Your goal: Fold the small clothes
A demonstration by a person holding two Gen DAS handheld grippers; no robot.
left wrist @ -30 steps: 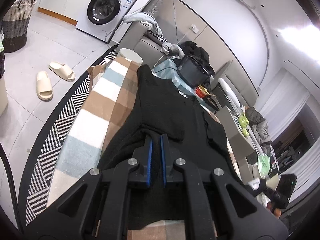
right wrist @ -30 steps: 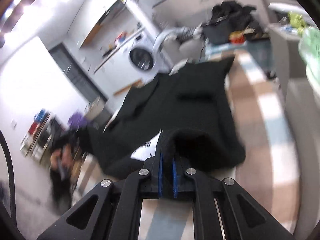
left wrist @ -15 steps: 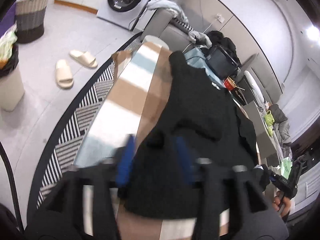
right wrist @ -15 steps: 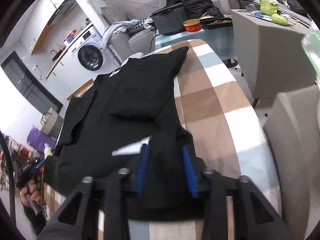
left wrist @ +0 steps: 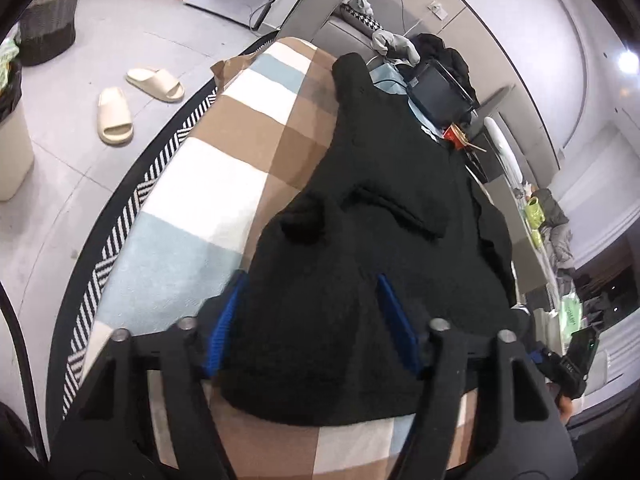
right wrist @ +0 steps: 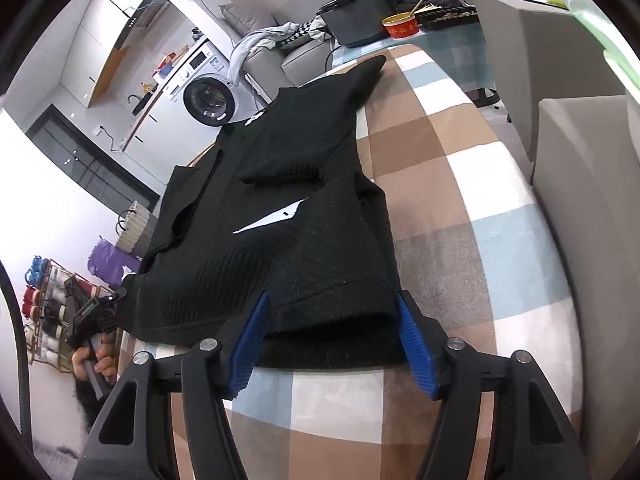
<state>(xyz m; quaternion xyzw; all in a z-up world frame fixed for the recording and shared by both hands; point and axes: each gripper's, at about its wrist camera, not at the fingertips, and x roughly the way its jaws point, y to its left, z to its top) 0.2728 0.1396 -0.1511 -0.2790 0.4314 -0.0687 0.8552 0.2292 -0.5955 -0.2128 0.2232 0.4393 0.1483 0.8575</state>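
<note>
On checked blanket (left wrist: pixel 224 168) of brown, white and pale blue: black garment (left wrist: pixel 384 208), laid out lengthwise, near end doubled back onto itself in thick fold, one pointed end reaching toward far edge. Small folded flap across middle, white label (right wrist: pixel 272 218) showing in right wrist view.

Left gripper (left wrist: pixel 310 320) spread wide, blue pads (left wrist: pixel 224 320) on either side of near fold, nothing pinched between them (fabric lying in gap, pads apart from each other). Right gripper (right wrist: pixel 334 340) likewise wide apart, blue pads (right wrist: pixel 414 340) flanking folded near corner of garment, gripping nothing; whether pads touch cloth at sides, cannot tell.

Beside blanket on floor: black-and-white zigzag rug (left wrist: pixel 132 216), pair of cream slippers (left wrist: pixel 116 116) well apart from it on pale tiles, woven basket (left wrist: pixel 50 20) farther off. Beyond far end: washing machine (right wrist: pixel 208 100), grey sofa draped with clothes (left wrist: pixel 320 8), dark box (right wrist: pixel 356 20) with red bowl (right wrist: pixel 400 26) just beside it. At left edge of right wrist view, hand on handle of other tool (right wrist: pixel 96 360).
</note>
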